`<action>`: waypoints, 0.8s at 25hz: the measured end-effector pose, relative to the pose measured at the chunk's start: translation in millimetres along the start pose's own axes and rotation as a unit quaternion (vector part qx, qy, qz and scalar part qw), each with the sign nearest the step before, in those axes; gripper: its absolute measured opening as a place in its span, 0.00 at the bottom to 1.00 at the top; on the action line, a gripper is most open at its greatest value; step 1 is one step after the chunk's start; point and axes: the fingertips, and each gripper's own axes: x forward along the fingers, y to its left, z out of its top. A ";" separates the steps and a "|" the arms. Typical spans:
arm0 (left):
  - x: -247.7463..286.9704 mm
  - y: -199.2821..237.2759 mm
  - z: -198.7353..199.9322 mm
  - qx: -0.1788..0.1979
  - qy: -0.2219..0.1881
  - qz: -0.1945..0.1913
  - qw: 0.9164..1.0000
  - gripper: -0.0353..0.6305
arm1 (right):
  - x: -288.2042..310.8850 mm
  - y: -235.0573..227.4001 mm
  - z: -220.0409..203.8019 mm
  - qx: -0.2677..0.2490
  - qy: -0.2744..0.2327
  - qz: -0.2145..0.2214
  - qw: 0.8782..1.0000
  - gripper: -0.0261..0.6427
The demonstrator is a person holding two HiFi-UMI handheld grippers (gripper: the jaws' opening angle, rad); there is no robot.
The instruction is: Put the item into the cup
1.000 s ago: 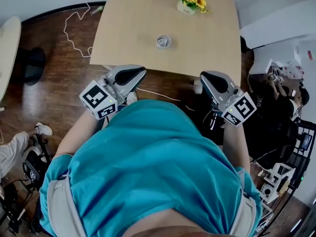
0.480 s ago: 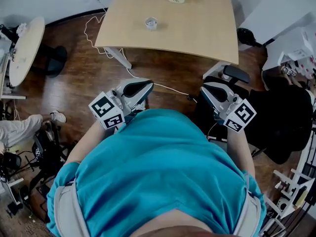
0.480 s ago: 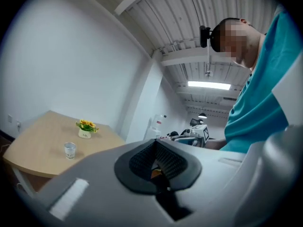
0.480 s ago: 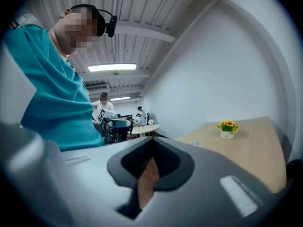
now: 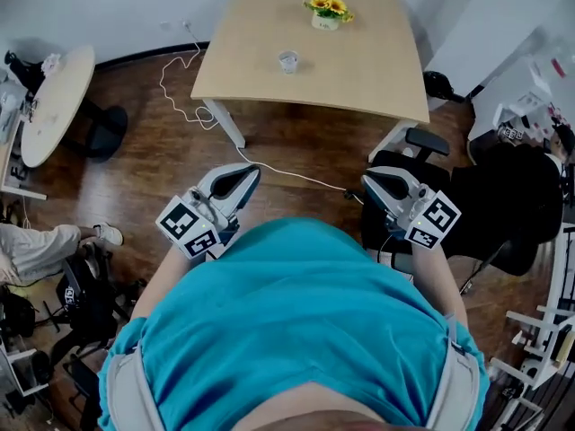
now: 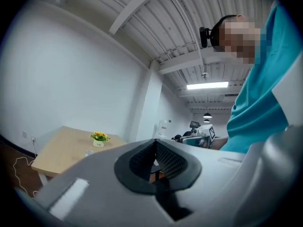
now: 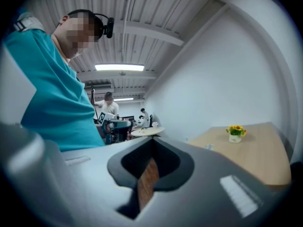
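A small clear cup [image 5: 287,60] stands on the light wooden table [image 5: 359,70], far ahead of me; what it holds is too small to tell. My left gripper [image 5: 235,176] and right gripper [image 5: 382,182] hover over the wooden floor, close to my body and well short of the table. Both are shut with nothing between the jaws. The left gripper view shows the left gripper [image 6: 155,144] with the cup [image 6: 89,152] tiny on the distant table. In the right gripper view, the right gripper [image 7: 152,144] lets only a thin strip of floor show through its jaws, with the cup [image 7: 209,147] far beyond.
A pot of yellow flowers [image 5: 326,12] sits at the table's far side. A white cable [image 5: 269,164] trails over the floor under the table. A black office chair [image 5: 490,196] stands to my right, a round table [image 5: 54,106] to my left.
I have backed away from the table: it now looks smaller and farther off. Both grippers came back with me and stay shut and empty.
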 end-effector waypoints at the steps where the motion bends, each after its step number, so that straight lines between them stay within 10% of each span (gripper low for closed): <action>1: -12.6 2.4 -1.9 0.004 0.004 0.000 1.000 0.06 | 6.1 7.2 0.8 0.014 -0.007 -0.010 1.000 0.04; 9: -91.6 10.5 -21.5 0.000 0.037 -0.020 0.999 0.06 | 42.4 62.1 -3.5 0.066 -0.033 -0.055 0.996 0.04; 20: -45.8 -58.2 -26.7 -0.008 -0.003 -0.034 0.999 0.06 | -3.4 73.3 7.3 0.050 -0.057 -0.032 0.997 0.04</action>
